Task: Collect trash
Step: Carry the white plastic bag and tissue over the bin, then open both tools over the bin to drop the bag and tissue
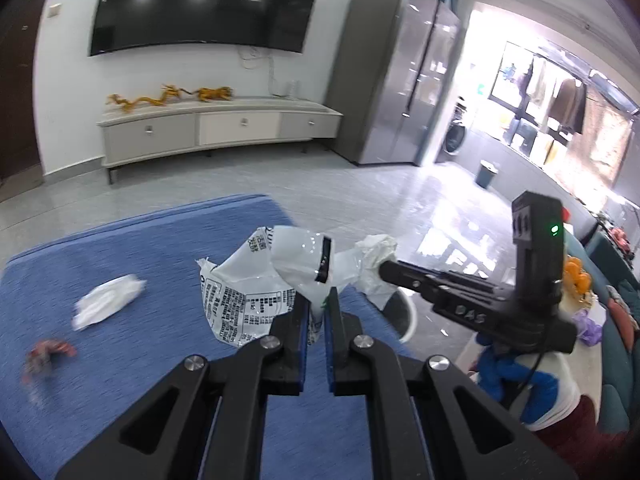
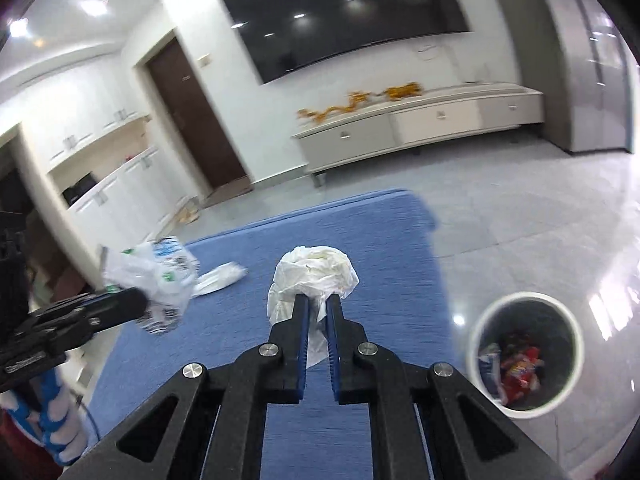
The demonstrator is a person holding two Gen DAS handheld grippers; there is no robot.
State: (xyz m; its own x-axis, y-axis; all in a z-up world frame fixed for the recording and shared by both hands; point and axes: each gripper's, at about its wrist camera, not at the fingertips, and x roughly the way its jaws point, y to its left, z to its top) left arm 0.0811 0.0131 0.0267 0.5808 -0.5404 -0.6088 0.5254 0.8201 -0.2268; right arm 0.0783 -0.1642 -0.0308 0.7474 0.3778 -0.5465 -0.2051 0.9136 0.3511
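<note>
Both tongs clench trash: left (image 1: 316,304) a crinkled printed wrapper (image 1: 244,292), right (image 2: 317,308) a wadded tissue (image 2: 316,268).

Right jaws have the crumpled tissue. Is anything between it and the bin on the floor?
Nothing visible. The right gripper holds the crumpled tissue above the blue table; the bin stands open on bare floor off the table's right edge.
</note>
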